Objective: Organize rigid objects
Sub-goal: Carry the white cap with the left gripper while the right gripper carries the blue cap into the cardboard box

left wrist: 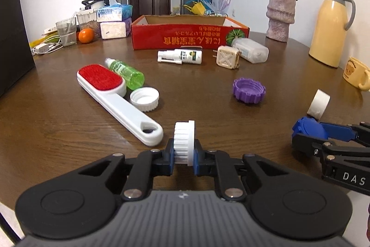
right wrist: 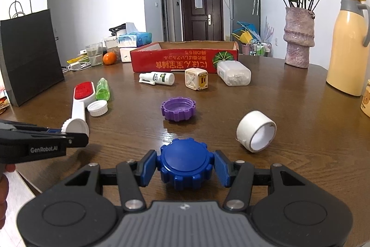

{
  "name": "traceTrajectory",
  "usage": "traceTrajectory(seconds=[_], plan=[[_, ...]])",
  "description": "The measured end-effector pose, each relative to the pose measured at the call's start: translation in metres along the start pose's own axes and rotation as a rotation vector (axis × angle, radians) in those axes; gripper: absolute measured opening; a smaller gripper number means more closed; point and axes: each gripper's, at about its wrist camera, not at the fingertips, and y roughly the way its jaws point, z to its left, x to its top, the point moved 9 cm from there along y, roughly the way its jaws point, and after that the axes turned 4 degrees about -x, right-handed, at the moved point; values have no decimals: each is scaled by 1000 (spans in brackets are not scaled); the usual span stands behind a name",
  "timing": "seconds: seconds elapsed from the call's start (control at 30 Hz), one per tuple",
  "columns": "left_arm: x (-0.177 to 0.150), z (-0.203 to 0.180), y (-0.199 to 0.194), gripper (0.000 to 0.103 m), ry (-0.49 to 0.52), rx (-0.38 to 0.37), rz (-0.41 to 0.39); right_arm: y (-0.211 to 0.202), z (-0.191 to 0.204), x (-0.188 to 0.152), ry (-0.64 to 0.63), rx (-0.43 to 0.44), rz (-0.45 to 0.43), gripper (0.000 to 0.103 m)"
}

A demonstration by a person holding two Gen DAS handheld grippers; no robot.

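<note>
Left gripper (left wrist: 184,155) clamped on small white ribbed plastic cap (left wrist: 184,141), held on edge, 6 o'clock. Right gripper (right wrist: 185,167) pinches blue lobed plastic lid (right wrist: 185,164) across rim. Both light, stiff, slick; hold ridged rims.

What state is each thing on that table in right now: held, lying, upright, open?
Left hand-held gripper: shut on white cap.
Right hand-held gripper: shut on blue cap.
Purple cap: free, open side up.
Tape roll: on its side.
Green bottle: lying down.
Spray bottle: lying down.
Red box: open.
</note>
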Motion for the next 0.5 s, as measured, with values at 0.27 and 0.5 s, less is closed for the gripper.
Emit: traceTrajectory(seconds=[0.27,0.5], plan=[[21,10,-2,16,-23,-10,-31,4,4,22,-4,-13,-30,53],[45,17,0,16,-24,-13,-64,12,6,42,7,-23,-50,53]])
